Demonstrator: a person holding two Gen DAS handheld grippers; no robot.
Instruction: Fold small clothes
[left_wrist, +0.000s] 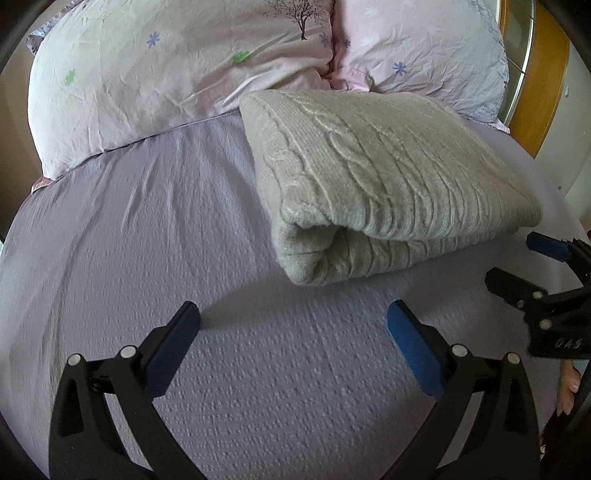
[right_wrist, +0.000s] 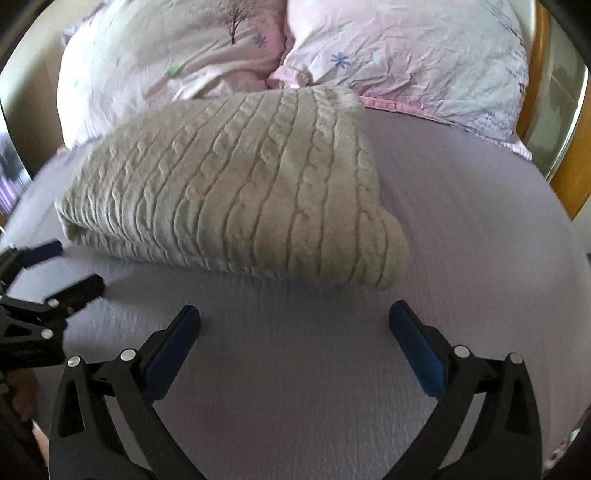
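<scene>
A beige cable-knit sweater (left_wrist: 376, 177) lies folded in a thick bundle on the lilac bed sheet (left_wrist: 147, 229); it also shows in the right wrist view (right_wrist: 236, 184). My left gripper (left_wrist: 293, 314) is open and empty, just short of the sweater's near folded edge. My right gripper (right_wrist: 293, 314) is open and empty, hovering over the sheet in front of the sweater. The right gripper appears at the right edge of the left wrist view (left_wrist: 517, 258), and the left gripper at the left edge of the right wrist view (right_wrist: 70, 266).
Two pink floral pillows (left_wrist: 177, 62) (left_wrist: 424, 51) lie behind the sweater at the head of the bed. A wooden headboard (left_wrist: 543, 81) stands at the far right. Bare sheet (right_wrist: 480, 206) lies to the sweater's right.
</scene>
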